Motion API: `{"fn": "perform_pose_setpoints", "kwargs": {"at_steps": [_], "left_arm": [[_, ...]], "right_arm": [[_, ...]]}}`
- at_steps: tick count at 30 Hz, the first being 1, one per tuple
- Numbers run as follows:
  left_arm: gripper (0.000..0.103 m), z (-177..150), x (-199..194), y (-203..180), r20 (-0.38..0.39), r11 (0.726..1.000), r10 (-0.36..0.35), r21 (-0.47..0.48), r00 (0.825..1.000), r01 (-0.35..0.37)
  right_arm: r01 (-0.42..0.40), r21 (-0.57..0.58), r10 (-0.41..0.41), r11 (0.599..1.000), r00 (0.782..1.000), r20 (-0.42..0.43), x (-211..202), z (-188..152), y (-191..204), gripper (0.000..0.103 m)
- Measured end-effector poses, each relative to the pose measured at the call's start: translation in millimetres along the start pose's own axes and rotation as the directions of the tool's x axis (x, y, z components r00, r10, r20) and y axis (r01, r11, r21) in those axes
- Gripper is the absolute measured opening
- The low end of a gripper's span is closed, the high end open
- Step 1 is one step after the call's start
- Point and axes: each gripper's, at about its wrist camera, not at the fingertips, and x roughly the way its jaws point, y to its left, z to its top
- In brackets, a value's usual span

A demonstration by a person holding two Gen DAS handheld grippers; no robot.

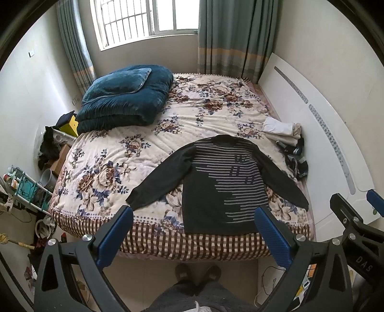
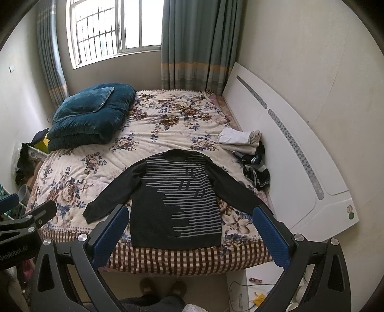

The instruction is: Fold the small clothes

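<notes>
While the dark grey long-sleeved sweater with pale stripes (image 1: 223,189) is lying flat near the foot edge of the floral-blanket bed (image 1: 144,153), you're holding both grippers above the floor, short of it. Left gripper (image 1: 192,232) and right gripper (image 2: 190,230) are gaping wide, gripping nothing.

Small daylit bedroom

Barred window (image 1: 146,19) between teal curtains (image 1: 230,36); floral-covered bed (image 1: 124,153), white headboard (image 1: 319,134), pale walls (image 2: 312,48), tiled floor (image 1: 144,271).
</notes>
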Motion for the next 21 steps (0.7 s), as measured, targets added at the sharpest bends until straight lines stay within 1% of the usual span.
{"fn": "perform_pose_setpoints", "kwargs": {"at_steps": [14, 15, 17, 19, 21], "left_arm": [[0.103, 0, -3, 0, 0.009, 1.0, -0.001, -0.001, 1.0, 0.001], [0.103, 2, -4, -1, 0.011, 1.0, 0.0, -0.002, 1.0, 0.0], [0.103, 8, -6, -2, 0.015, 1.0, 0.0, -0.003, 1.0, 0.0], [0.103, 9, -6, 0, 0.019, 1.0, 0.0, -0.005, 1.0, 0.0], [0.103, 13, -6, -1, 0.019, 1.0, -0.001, -0.006, 1.0, 0.001]], "right_arm": [[-0.001, 0.003, 0.001, 1.0, 1.0, 0.008, 0, -3, -2, 0.103], [0.0, 0.003, 0.0, 1.0, 1.0, 0.01, -2, -2, -2, 0.103], [0.001, -0.001, -0.001, 1.0, 1.0, 0.012, -14, 20, 2, 0.103], [-0.001, 0.002, 0.001, 1.0, 1.0, 0.011, -14, 20, 2, 0.103], [-0.002, 0.002, 0.002, 1.0, 1.0, 0.012, -19, 28, 3, 0.103]]}}
